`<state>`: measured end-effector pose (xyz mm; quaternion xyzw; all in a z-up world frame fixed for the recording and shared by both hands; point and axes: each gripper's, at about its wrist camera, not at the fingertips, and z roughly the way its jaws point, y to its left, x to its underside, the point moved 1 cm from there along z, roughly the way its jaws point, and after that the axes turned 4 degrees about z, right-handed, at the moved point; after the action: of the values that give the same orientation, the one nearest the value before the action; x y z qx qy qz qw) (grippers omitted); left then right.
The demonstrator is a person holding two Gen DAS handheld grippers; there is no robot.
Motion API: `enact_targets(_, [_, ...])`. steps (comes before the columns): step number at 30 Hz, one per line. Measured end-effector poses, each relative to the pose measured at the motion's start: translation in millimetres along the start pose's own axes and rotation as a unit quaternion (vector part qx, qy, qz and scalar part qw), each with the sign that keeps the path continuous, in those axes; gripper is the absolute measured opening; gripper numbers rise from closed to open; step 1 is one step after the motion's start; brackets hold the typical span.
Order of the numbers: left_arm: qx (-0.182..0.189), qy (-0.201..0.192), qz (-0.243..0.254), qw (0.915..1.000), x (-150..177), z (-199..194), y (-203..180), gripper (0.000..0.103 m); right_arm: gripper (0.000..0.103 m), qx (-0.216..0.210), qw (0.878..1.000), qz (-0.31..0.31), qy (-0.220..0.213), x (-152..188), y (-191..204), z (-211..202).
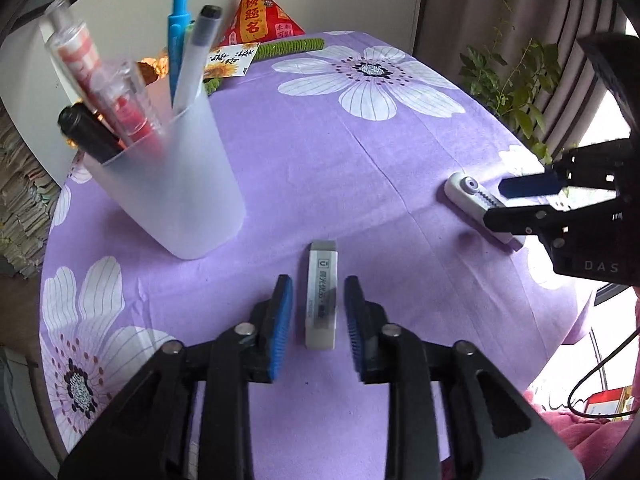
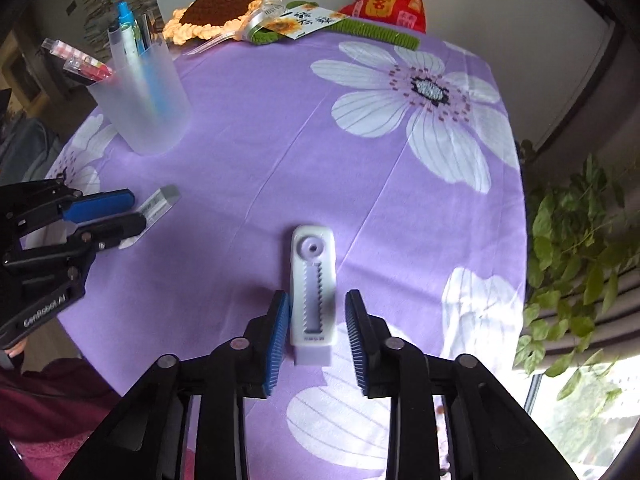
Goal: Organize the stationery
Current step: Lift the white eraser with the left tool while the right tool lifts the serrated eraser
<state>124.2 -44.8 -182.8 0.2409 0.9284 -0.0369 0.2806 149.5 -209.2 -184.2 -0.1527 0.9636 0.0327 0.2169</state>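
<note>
Home setting — a living or dining corner. Round table (image 2: 280, 128) under a purple floral cloth. Frosted cup (image 1: 172, 196) of pens (image 1: 178, 40). Crocheted sunflower (image 2: 216, 10) with ribbon, a card (image 2: 308, 20) and a red pyramid charm (image 2: 394, 0) printed with Chinese characters at the far edge. Leafy houseplant (image 2: 572, 236) beside striped curtains (image 1: 560, 32) and a bright window — domestic, not office or workshop.

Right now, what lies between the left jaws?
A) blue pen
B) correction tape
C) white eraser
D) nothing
C: in the left wrist view the white eraser lies flat on the purple cloth between the open left gripper pads, which do not touch it.
</note>
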Motion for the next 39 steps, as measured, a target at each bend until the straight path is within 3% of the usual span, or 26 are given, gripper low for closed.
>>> enact_targets(6, [-0.016, 0.019, 0.013, 0.9996, -9.9, 13.5, -5.6, 0.027, 0.035, 0.008, 1.000, 0.000, -0.004, -15.0, 10.7, 3.0])
enact_targets(9, [-0.024, 0.023, 0.018, 0.9993, -14.6, 18.6, -6.1, 0.036, 0.035, 0.023, 1.000, 0.012, 0.008, -20.2, 7.9, 16.5])
enact_targets(12, [-0.019, 0.021, 0.013, 0.9995, -18.9, 22.5, -4.0, 0.036, 0.035, 0.016, 0.999, 0.031, 0.024, -20.7, 3.4, 26.6])
enact_targets(14, [-0.012, 0.019, 0.011, 0.9997, -21.1, 24.8, -3.5, 0.030, 0.031, 0.005, 0.999, 0.046, 0.024, -21.7, -0.2, 27.2])
enact_targets(16, [0.004, 0.019, 0.011, 0.9998, -22.7, 25.7, -4.1, 0.015, 0.026, 0.006, 0.998, 0.053, 0.023, -22.9, -1.3, 25.6])
enact_targets(20, [0.005, 0.010, 0.006, 0.9999, -20.9, 17.5, -1.8, 0.014, 0.026, 0.000, 0.998, 0.063, -0.005, -22.5, -1.4, 8.9])
enact_targets(30, [0.043, -0.071, -0.010, 0.9965, -22.2, -37.9, 7.7, 0.014, 0.026, -0.022, 0.991, 0.095, -0.088, -22.3, -2.7, -46.3])
enact_targets(39, [0.042, -0.083, -0.013, 0.9955, -19.9, -53.1, 10.9, 0.014, 0.026, -0.034, 0.989, 0.105, -0.098, -17.6, -1.9, -52.1])
